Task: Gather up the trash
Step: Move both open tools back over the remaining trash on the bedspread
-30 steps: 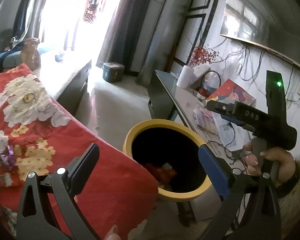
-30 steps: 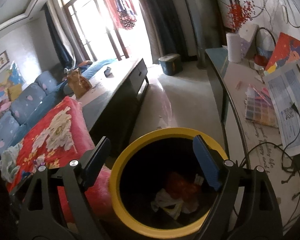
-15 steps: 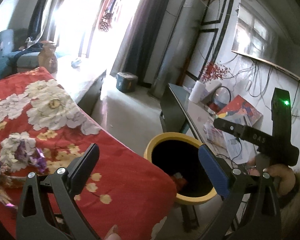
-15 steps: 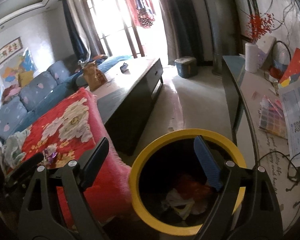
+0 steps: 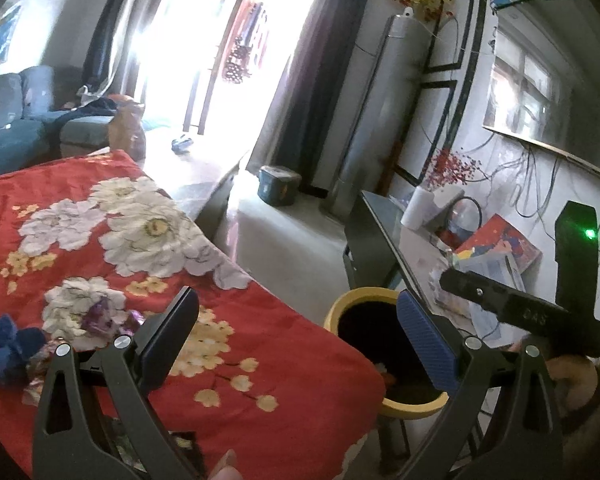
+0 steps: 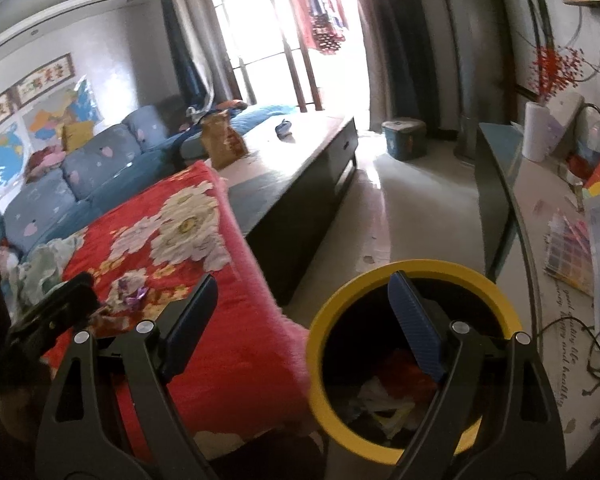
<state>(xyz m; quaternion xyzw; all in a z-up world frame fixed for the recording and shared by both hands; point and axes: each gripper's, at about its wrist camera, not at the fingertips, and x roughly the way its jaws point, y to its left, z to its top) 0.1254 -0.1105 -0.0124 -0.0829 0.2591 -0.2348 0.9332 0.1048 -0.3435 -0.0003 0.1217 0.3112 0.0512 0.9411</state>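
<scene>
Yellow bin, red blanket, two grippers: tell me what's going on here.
A person is clearing trash with a handheld gripper in each hand. Both the left gripper and the right gripper are open and hold nothing. The yellow bin beside the red floral blanket already holds crumpled scraps. Purple wrappers and a blue scrap lie on the blanket, not yet picked up.

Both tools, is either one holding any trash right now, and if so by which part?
Nothing is held. The left tool is open over the red blanket, and the right tool is open beside the yellow bin.
</scene>
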